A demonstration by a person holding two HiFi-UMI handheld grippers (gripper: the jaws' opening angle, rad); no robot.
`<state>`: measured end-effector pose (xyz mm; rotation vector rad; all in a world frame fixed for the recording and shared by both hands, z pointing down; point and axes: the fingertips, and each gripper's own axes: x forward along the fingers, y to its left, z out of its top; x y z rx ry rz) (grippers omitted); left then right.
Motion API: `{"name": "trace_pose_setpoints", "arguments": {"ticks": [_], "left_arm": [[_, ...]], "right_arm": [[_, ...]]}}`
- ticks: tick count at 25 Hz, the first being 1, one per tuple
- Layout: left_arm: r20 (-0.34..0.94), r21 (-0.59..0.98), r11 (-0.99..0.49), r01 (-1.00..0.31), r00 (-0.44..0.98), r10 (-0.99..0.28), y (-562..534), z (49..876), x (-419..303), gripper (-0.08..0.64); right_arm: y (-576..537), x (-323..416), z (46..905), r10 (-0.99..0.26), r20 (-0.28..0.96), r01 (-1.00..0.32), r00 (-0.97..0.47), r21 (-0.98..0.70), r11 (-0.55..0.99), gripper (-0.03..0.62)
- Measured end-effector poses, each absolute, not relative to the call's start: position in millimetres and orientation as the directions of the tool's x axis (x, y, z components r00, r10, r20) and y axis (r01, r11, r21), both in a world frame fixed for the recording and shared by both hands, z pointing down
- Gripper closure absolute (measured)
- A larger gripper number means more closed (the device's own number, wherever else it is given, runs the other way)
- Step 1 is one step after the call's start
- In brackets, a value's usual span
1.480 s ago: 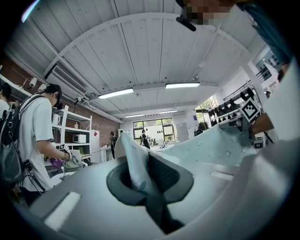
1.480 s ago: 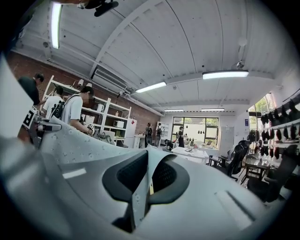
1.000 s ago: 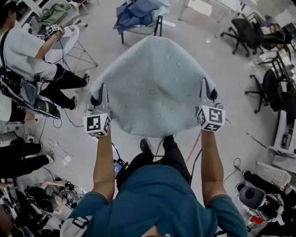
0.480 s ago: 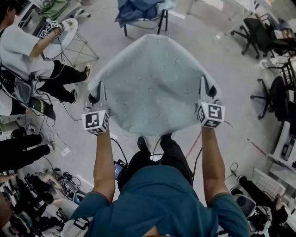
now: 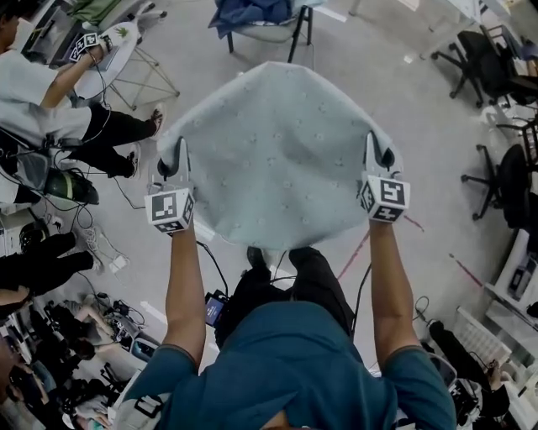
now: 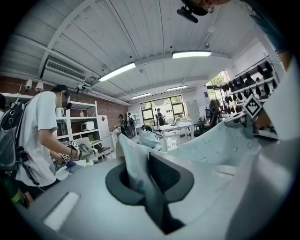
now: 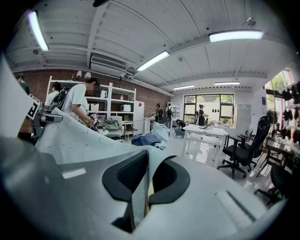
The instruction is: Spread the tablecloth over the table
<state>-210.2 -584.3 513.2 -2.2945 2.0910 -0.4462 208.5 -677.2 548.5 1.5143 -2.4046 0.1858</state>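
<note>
A pale blue-grey tablecloth [image 5: 277, 151] with small dots is stretched flat in the air in front of me, over the floor. My left gripper [image 5: 174, 164] pinches its near left corner. Its jaws are opening slightly, but the cloth [image 6: 136, 161] is still caught between the pads. My right gripper [image 5: 378, 155] is shut on the near right corner, with a fold of cloth [image 7: 143, 178] clamped between its jaws. The far edge of the tablecloth hangs free. The sheet hides whatever lies under it, and no table shows beneath.
A chair heaped with blue clothing [image 5: 261, 13] stands beyond the cloth. A person [image 5: 50, 101] sits by a small round table at the left. Black office chairs [image 5: 492, 59] are at the right. Cables and gear [image 5: 67, 353] lie on the floor at the lower left.
Both grippers have carried the stretched cloth forward, away from my body, with my arms reaching out further. Both grips on the corners have held.
</note>
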Motion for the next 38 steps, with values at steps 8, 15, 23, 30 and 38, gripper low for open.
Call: {"name": "trace_pose_setpoints", "arguments": {"ticks": [8, 15, 23, 30, 38], "left_arm": [[0.273, -0.192, -0.099, -0.976, 0.044, -0.961, -616.0, 552.2, -227.9, 0.530], [0.385, -0.146, 0.035, -0.989, -0.090, -0.919, -617.5, 619.4, -288.2, 0.506], [0.521, 0.013, 0.222, -0.975, -0.183, -0.834, -605.8, 710.4, -340.3, 0.423], [0.557, -0.172, 0.324, -0.930, -0.363, -0.747, -570.7, 726.9, -364.0, 0.257], [0.505, 0.117, -0.170, -0.979, 0.206, -0.838, -576.8, 739.7, -171.2, 0.557]], "right_arm": [[-715.7, 229.1, 616.7, -0.838, 0.398, -0.916, -0.373, -0.015, 0.401, 0.565], [-733.0, 241.2, 672.5, -0.818, 0.448, -0.924, -0.361, -0.056, 0.378, 0.562], [-747.1, 249.7, 752.4, -0.736, 0.612, -0.943, -0.289, -0.052, 0.328, 0.560], [-761.2, 250.8, 782.3, -0.650, 0.697, -0.947, -0.303, -0.146, 0.286, 0.560], [-753.1, 247.4, 763.2, -0.648, 0.587, -0.874, -0.485, -0.329, 0.356, 0.553]]}}
